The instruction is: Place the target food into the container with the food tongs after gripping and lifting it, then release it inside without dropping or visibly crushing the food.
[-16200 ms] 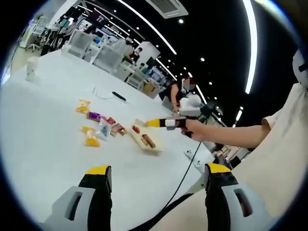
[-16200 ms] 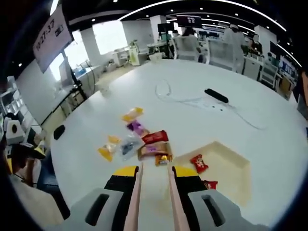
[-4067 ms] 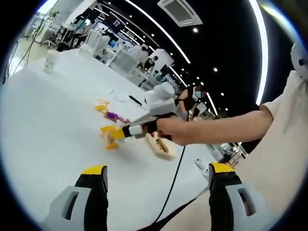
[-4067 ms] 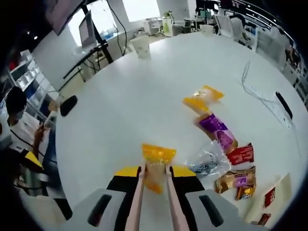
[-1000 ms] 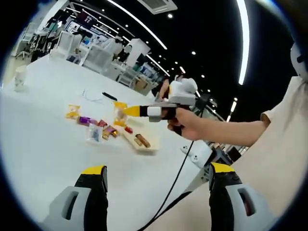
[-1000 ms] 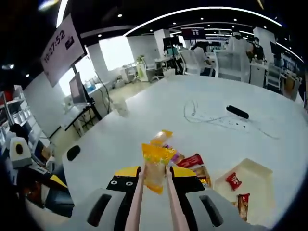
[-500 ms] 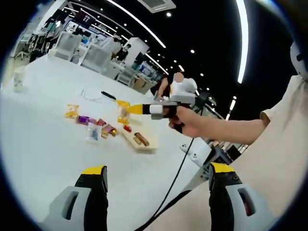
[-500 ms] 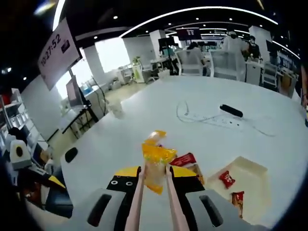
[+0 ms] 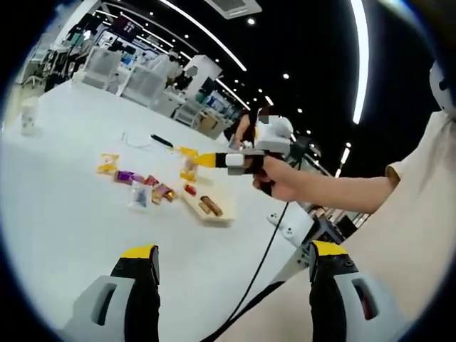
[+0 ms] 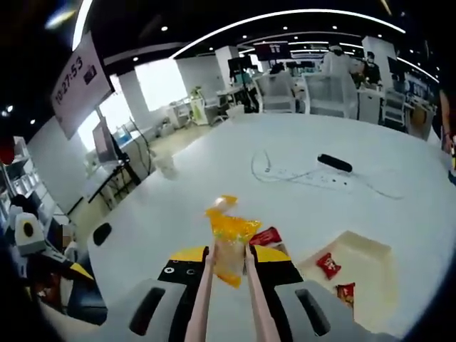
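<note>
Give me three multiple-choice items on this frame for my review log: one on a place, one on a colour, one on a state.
1. Where is the shallow beige tray relative to the held packet in the right gripper view?
A. Far side of the table, by the cup
B. To the lower right of it
C. To the left of it

2. What colour is the packet held in the tongs?
A. Yellow-orange
B. Purple
C. Green

3. What state is the left gripper in?
A. Shut on a packet
B. Shut on the tray
C. Open, holding nothing

Key: 1 B, the tray lies at the lower right, with red wrapped snacks already in it. 2 A, the packet between the tong arms is yellow-orange. 3 C, its jaws stand wide apart with nothing between them, while the right gripper clamps the tongs.
</note>
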Motion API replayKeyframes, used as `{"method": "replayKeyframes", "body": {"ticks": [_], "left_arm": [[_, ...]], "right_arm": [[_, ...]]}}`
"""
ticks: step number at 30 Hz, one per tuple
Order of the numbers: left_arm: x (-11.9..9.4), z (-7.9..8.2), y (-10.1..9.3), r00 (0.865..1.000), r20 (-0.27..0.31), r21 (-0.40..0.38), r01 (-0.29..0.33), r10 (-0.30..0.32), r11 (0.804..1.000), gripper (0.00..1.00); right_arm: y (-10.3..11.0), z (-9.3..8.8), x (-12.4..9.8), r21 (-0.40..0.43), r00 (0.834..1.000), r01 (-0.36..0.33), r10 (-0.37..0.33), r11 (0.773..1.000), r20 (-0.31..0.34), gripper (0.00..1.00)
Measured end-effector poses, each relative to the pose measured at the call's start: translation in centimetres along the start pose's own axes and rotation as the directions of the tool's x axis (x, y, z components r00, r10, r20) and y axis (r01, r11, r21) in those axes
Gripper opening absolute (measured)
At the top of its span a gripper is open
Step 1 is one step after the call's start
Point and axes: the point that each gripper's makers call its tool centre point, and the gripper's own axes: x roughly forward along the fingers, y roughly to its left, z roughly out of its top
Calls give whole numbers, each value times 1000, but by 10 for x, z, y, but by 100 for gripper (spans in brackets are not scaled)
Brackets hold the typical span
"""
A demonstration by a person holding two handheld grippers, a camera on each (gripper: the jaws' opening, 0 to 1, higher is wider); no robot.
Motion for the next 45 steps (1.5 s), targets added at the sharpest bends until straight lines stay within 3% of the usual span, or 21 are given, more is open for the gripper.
{"method": "replayKeyframes", "body": {"ticks": [26, 36, 45], "left_arm": [[3, -4, -1, 1000, -7, -10, 4, -4, 1000, 87], [5, -8, -2, 1000, -20, -12, 16, -16, 1000, 87], [5, -6, 0, 1000, -25, -9, 17, -17, 1000, 87]], "right_arm": [[-29, 1, -12, 29, 999, 43, -44, 999, 9, 23], [-42, -2, -20, 97, 997, 69, -72, 993, 27, 23], [-48, -2, -22, 106, 996, 83, -87, 991, 31, 23]]}}
